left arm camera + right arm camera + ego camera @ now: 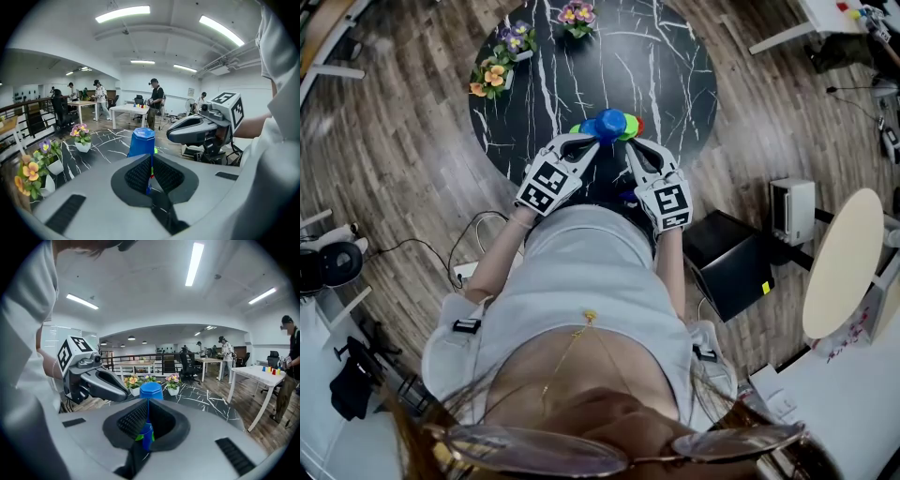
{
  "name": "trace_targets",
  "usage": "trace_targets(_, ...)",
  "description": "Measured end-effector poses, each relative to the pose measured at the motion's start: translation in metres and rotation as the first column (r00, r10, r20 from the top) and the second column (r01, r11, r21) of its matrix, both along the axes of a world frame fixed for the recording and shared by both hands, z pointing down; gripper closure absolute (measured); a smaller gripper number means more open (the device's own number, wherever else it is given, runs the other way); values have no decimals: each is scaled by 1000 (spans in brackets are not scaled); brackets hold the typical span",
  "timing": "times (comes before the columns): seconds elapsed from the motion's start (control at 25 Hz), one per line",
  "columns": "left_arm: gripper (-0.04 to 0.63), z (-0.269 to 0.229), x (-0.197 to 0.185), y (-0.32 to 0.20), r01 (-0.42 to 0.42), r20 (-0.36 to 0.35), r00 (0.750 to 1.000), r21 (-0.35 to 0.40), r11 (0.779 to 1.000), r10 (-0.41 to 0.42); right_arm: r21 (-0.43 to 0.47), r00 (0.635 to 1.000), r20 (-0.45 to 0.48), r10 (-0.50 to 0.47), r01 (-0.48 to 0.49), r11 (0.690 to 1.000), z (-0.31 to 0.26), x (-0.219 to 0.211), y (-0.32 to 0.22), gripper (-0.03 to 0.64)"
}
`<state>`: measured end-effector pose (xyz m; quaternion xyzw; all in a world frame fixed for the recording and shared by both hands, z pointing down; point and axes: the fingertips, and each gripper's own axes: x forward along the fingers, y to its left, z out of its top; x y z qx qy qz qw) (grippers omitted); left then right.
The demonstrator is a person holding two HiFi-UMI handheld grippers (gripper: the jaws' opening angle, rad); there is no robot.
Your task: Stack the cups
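At left, my left gripper is gripping the stack of cups, fingers clenched on its thin rim. In the middle, an upturned blue cup is covering a green cup and a red cup at the table's near edge. At right, my right gripper is clamping the same stack. Stacking is looking nearly done; seating and releasing are remaining.

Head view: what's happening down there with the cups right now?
A person holds a gripper in each hand at the black marble table. The left gripper and the right gripper are both shut on the cup stack, one from each side. An upturned blue cup tops it, green showing beneath. Whether it is lifted cannot be told.
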<state>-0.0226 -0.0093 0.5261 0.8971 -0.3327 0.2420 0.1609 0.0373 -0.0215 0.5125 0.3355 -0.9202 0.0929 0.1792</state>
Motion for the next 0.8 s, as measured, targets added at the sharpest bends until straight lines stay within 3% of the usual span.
trace_targets(0.8,560,-75,13,-13,-4,-141,990,120,993,21,119,996,73,-43,34,992,-64,-16,-6,597)
